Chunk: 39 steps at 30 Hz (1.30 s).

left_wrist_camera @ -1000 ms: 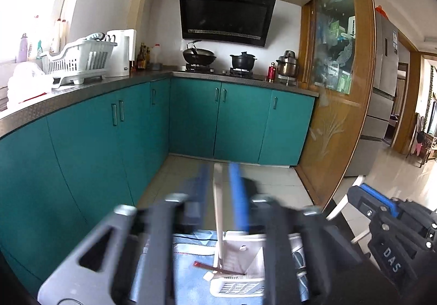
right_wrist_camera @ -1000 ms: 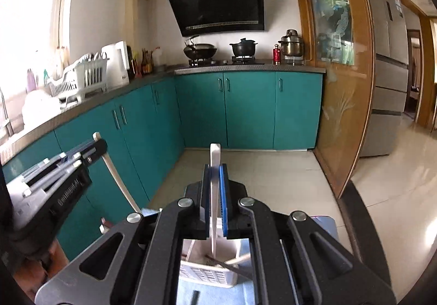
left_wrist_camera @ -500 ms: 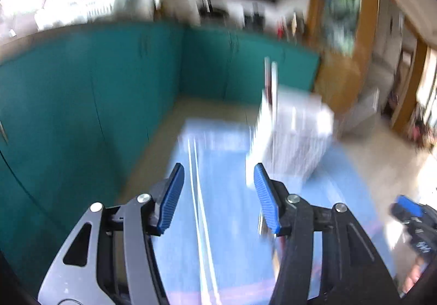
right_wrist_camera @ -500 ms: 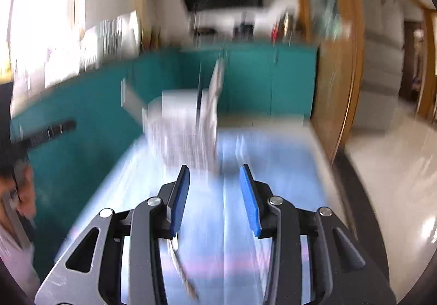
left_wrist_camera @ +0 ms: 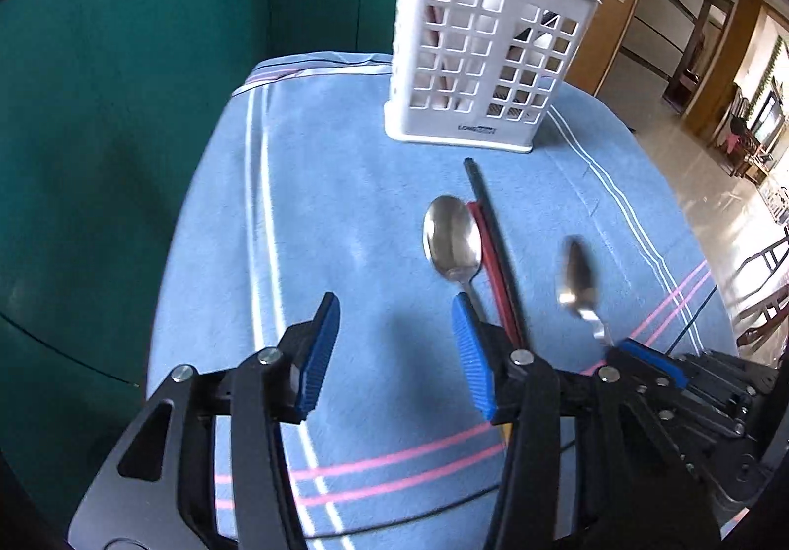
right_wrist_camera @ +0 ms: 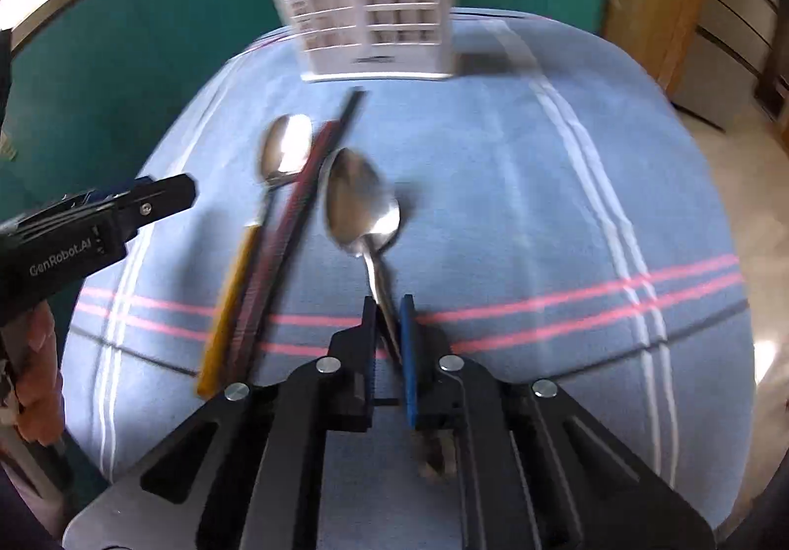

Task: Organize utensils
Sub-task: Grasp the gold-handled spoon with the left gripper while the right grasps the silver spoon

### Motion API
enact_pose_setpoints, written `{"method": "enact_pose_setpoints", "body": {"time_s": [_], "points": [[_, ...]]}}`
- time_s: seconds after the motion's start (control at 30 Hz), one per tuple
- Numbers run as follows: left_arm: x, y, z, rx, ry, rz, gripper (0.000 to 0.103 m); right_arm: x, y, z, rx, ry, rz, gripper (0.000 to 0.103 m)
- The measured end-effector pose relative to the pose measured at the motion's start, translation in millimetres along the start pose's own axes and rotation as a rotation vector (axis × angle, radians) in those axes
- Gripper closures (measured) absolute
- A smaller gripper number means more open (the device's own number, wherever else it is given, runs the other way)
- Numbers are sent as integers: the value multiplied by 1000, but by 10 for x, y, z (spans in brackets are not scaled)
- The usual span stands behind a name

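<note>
Far left, teal kitchen cabinets [left_wrist_camera: 123, 106] stand behind a table under a light blue cloth with white and pink stripes [left_wrist_camera: 345, 215].

The left gripper [left_wrist_camera: 397, 343], black with ribbed blue pads, hangs over a bare stretch of that cloth. Its jaws stand about half open with nothing between them, having just eased in a touch.

Just right of it, a steel spoon with a yellow-orange handle [right_wrist_camera: 276, 175] lies flat, bowl towards the holder. The handle's colour shows only in the right wrist view; the left gripper's right finger hides it in the other.

Touching or just beside that spoon's right edge lie a red chopstick and a black chopstick [left_wrist_camera: 485, 224], side by side, the black one reaching nearer the holder.

Beyond them, at the far side of the cloth, a white plastic lattice utensil holder [left_wrist_camera: 473, 67] stands upright, with pale and dark handles sticking out of the top.

Further right, the right gripper [right_wrist_camera: 387, 308] has just closed its jaws, and they now pinch the thin handle of an all-steel spoon [right_wrist_camera: 362, 205], its bowl pointing away from the gripper. Whether the bowl touches the cloth I cannot tell.

At the right edge, a wooden door frame [left_wrist_camera: 616, 8] and a pale tiled floor [left_wrist_camera: 710, 165].
</note>
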State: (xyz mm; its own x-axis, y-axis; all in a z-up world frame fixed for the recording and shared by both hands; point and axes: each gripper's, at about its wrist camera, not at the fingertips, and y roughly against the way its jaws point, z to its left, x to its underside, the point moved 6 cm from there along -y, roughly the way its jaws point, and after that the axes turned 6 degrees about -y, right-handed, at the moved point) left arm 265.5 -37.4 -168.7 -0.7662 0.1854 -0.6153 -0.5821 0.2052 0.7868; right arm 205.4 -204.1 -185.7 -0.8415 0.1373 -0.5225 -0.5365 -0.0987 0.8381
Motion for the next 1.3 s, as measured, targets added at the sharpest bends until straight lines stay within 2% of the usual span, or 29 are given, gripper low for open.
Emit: {"method": "enact_pose_setpoints", "body": {"time_s": [0.07,0.13,0.2,0.23,0.43,0.53,0.57,0.63,0.7,0.73,0.77,0.8,0.93,1.07,1.13,1.3], "points": [[-69,-51,-15,6,-4,-7,52,19,38,-133,-9,-83,11,95],[-158,-134,-32,10,-5,-3,52,55,46,-197,-73,-132,30,92],[-252,-213,-52,19,-13,-1,52,40,82,-259,-105,-157,14,71],[-279,-243,-66,21,-18,-2,52,18,113,-304,-98,-161,-8,68],[-443,-520,-135,44,-43,26,52,-164,153,-466,-88,-172,-52,68],[-462,-625,-178,94,-32,40,54,-164,156,-474,-92,-169,-48,68],[-460,-652,-193,120,-26,46,57,-151,140,-482,-93,-170,-42,68],[-442,-711,-206,167,-3,53,72,-138,116,-493,-96,-176,-35,68],[-446,-713,-177,183,20,41,73,-147,98,-498,-96,-177,-32,68],[-446,-707,-165,187,27,38,77,-155,94,-498,-94,-173,-33,68],[-446,-692,-141,189,37,33,94,-170,86,-496,-95,-168,-34,68],[-444,-678,-116,194,47,36,96,-184,76,-488,-97,-166,-33,68],[-405,-626,-59,164,42,35,98,-300,9,-413,-120,-128,-32,68],[-393,-617,-71,150,23,27,98,-499,-40,-311,-190,-78,-39,68],[-400,-629,-70,149,19,27,98,-617,-85,-312,-211,-60,-36,63],[-422,-669,-87,147,13,30,98,-758,-287,-331,-327,-40,45,62]]}}
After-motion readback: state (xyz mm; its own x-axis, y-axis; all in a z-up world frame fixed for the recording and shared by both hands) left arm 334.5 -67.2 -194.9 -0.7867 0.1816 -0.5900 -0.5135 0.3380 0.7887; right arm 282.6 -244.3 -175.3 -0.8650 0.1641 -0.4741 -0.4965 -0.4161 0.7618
